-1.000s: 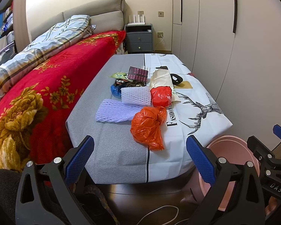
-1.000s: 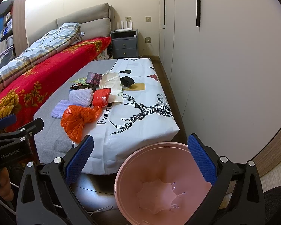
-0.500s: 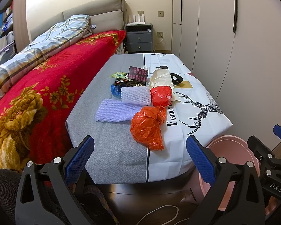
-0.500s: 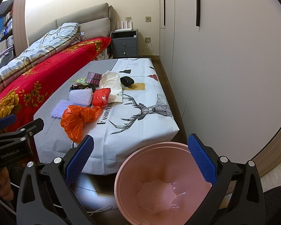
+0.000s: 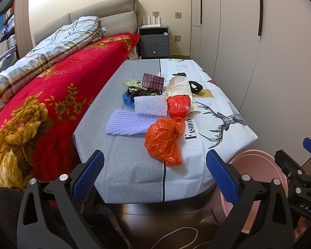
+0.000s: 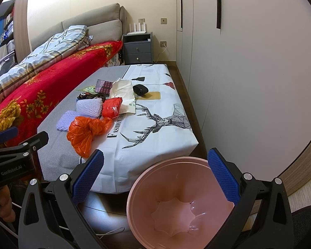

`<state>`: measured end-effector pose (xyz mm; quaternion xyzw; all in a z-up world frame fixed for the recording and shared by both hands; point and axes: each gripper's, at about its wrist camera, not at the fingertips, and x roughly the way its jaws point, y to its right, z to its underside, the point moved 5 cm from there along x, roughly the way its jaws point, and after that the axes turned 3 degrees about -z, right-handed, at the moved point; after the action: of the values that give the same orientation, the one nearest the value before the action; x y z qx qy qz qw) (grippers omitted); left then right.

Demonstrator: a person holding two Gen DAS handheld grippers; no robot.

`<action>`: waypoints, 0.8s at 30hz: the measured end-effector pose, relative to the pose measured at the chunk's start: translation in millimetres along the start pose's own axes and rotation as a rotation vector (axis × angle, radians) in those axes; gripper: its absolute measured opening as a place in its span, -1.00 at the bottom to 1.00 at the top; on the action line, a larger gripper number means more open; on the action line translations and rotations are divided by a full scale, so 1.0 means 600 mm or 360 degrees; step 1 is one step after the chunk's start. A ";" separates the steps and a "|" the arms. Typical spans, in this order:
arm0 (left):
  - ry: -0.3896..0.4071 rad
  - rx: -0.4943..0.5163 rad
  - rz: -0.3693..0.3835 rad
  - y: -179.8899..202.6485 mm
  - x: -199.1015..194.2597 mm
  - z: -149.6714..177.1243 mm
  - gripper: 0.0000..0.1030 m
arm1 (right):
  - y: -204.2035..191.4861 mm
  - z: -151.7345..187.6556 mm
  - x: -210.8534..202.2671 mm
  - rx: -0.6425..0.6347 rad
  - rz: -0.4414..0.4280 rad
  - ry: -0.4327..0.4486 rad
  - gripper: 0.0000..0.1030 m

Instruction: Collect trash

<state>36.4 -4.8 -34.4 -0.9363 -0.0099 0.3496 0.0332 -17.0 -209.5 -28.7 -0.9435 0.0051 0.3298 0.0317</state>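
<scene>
Trash lies on a low table (image 5: 134, 172) (image 6: 155, 143): a crumpled orange bag (image 5: 165, 139) (image 6: 87, 132) nearest me, a red bag (image 5: 179, 105) (image 6: 112, 108), two lilac foam nets (image 5: 130, 122) (image 6: 89, 106), a cream bag (image 5: 179, 86) (image 6: 123, 93), wrappers (image 5: 143, 91) and a dark red card (image 5: 153, 81). A pink bin (image 6: 176, 203) (image 5: 257, 166) stands on the floor off the table's near right corner. My left gripper (image 5: 155, 174) is open, short of the table's near edge. My right gripper (image 6: 155, 174) is open, above the bin, empty.
A bed with a red floral blanket (image 5: 41, 103) runs along the table's left side. White wardrobe doors (image 6: 248, 62) close off the right. A grey nightstand (image 5: 154, 43) stands beyond. A black object (image 5: 194, 86) lies by the cream bag. A white cable (image 5: 176, 236) lies on the floor.
</scene>
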 end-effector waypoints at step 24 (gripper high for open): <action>-0.0015 -0.0017 0.0008 0.003 0.001 0.001 0.85 | 0.001 0.002 0.002 -0.0005 0.0024 0.0014 0.91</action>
<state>36.3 -6.7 -35.3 -0.9348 -0.0096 0.3540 0.0274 -16.6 -210.1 -30.3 -0.9449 0.0119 0.3260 0.0278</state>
